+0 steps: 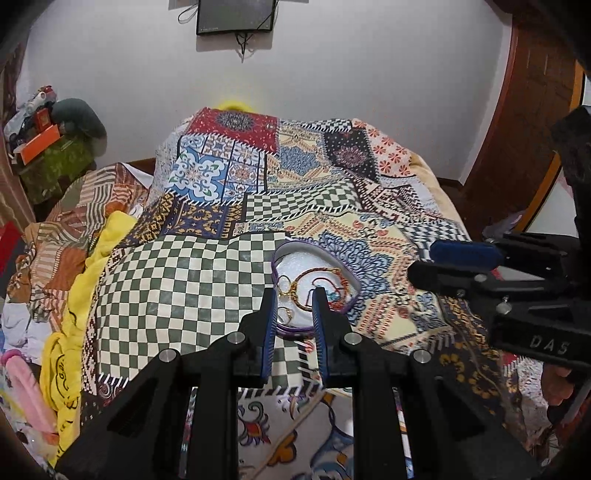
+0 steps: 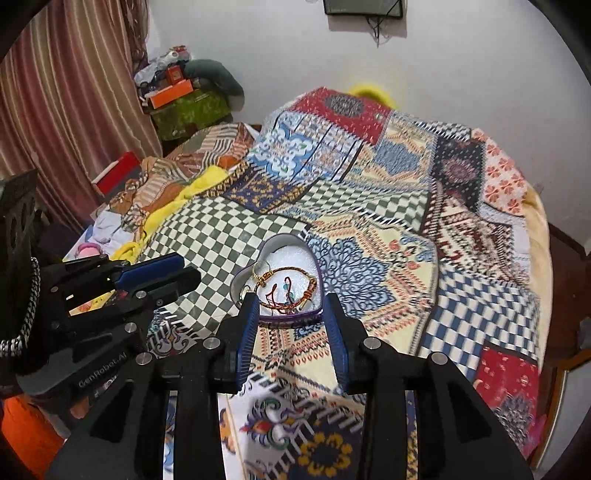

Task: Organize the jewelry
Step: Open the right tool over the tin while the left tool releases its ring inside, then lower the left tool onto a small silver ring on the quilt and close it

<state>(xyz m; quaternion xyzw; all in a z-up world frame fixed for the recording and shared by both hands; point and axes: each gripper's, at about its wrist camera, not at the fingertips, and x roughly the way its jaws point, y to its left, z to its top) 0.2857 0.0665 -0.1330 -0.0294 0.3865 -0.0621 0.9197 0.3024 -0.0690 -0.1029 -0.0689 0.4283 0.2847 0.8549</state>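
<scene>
A heart-shaped box [image 1: 280,328] with a purple rim and white lining sits open on a patchwork quilt [image 1: 207,280] spread over a bed, holding the jewelry: a gold bangle [image 1: 314,275], a red cord bracelet [image 2: 291,291] and small rings [image 1: 286,314]. The left gripper [image 1: 293,295] hangs just above the box's near edge, its blue-padded jaws a narrow gap apart with nothing between them. The right gripper [image 2: 291,306] is poised over the near side of the same box, jaws parted wider and likewise empty; in the left view it reaches in from the right [image 1: 461,254]. A yellow cloth [image 1: 70,332] lies bunched at the quilt's left edge, beside striped bedding [image 2: 166,177]. On the far wall hangs a dark screen [image 1: 236,16]; curtains [image 2: 66,110] fall at far left.
</scene>
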